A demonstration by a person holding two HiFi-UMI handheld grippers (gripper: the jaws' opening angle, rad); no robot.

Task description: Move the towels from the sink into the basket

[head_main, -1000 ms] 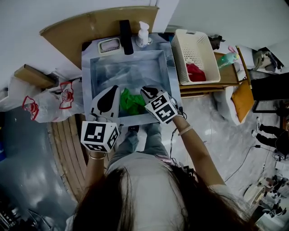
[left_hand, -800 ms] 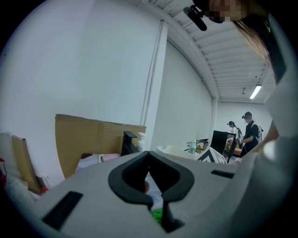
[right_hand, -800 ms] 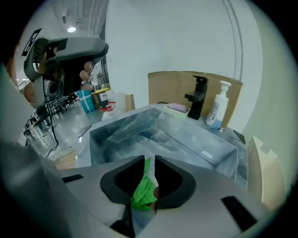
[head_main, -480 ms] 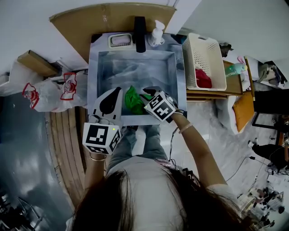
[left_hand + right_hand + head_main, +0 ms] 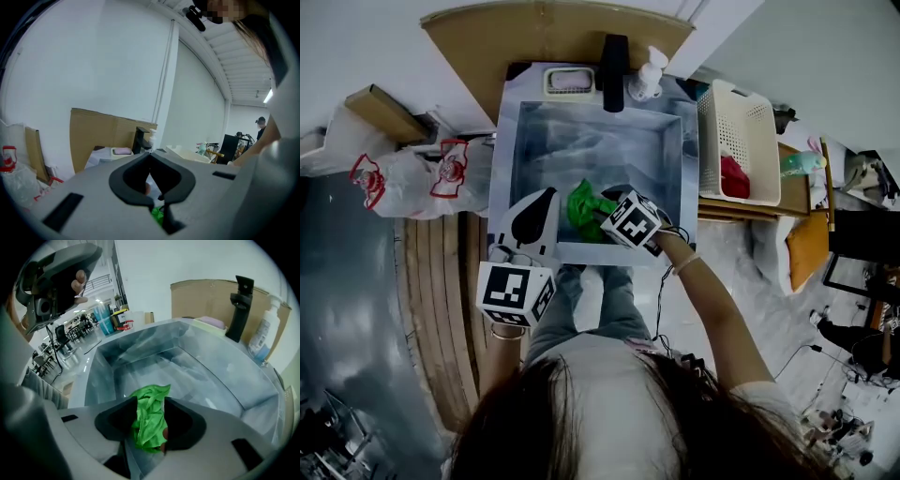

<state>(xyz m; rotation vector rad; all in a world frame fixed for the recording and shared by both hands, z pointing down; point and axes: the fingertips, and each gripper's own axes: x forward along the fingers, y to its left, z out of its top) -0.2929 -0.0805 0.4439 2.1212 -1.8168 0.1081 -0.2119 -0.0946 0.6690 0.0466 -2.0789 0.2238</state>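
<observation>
Shows a rectangular sink (image 5: 598, 141) from above, with a white slatted basket (image 5: 741, 112) just beside its right rim. Places the left gripper (image 5: 546, 195) over the sink's near edge, jaws pressed together on nothing. Places the right gripper (image 5: 151, 401) low in the sink by the front wall, jaws opening, with the crumpled green towel (image 5: 149, 423) bunched between them and apparently not yet pinched. Shows a red towel (image 5: 732, 176) lying in the basket.

For a clean pick-up:
- Let the jaws spread wider than the bunch.
- Press down so both pads straddle the thickest fold, then close fully before lifting.
- Avoid nipping a loose corner, which would probably slip out.
- Lift clear of the rim, carry to the right, and release above the basket's open top.
- Hold the left gripper clear of that path.

Hard to tell whether the pads brush the cloth at this moment. Hides the towel's underside, and how much of it lies beneath the right gripper. Covers the sink's front strip with both grippers, so cannot rule out another towel there. Gives only a sliver of green below the jaws in the left gripper view.
</observation>
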